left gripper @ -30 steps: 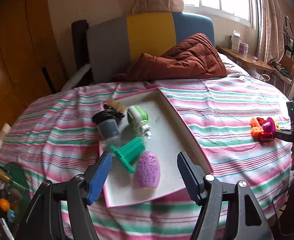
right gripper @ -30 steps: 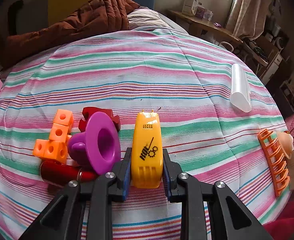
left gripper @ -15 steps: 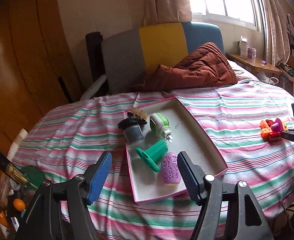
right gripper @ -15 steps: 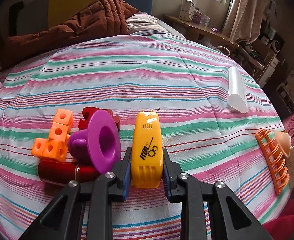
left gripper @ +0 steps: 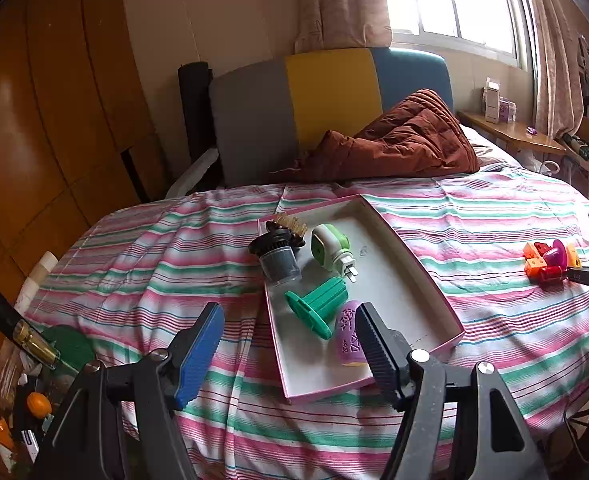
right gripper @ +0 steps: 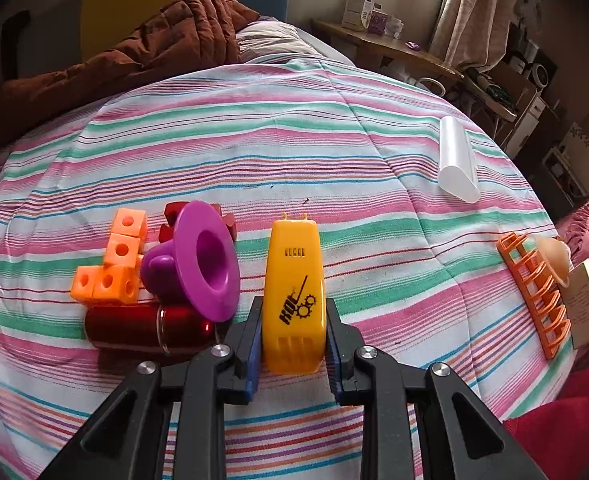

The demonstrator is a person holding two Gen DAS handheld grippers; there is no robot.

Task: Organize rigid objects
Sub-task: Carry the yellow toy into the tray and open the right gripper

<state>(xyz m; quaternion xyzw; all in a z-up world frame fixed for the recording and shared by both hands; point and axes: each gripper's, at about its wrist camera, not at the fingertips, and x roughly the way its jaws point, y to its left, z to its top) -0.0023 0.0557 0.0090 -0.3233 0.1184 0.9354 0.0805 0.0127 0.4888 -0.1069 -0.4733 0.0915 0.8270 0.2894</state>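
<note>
Four things lie in the pink-rimmed tray [left gripper: 422,276] on the bed so far, so by my reading you are partway through. Nearest you in the left wrist view, your left hand-held gripper [left gripper: 288,344] is spread wide with nothing between its pads, hanging over the near edge of the striped bedspread [left gripper: 154,264]. Just past it in the tray sit the purple patterned piece [left gripper: 348,338], the green flanged piece [left gripper: 320,306], the white-and-green plug [left gripper: 332,250] and the dark capped jar [left gripper: 278,258], which overhangs the tray's left rim. A tan comb-like piece [left gripper: 290,222] sits at the far corner; whether it is inside the rim I cannot tell.

Your right hand-held gripper [right gripper: 294,344] is pinching the yellow case [right gripper: 294,292] by its near end, the case resting on or just above the bedspread, well apart from the tray. That looks like the item now in hand.

Left to gather, close beside it: the red cylinder [right gripper: 146,328], the purple funnel-shaped piece [right gripper: 204,268], the orange cubes [right gripper: 112,264] and a dark red piece [right gripper: 174,214] behind them. Off to the right edge lie the orange rack [right gripper: 538,292], with a tan cap [right gripper: 554,258] on it and a pale card [right gripper: 586,308] beside it; farther back lies a clear tube [right gripper: 456,158]. More remains outside than inside the tray.
</note>
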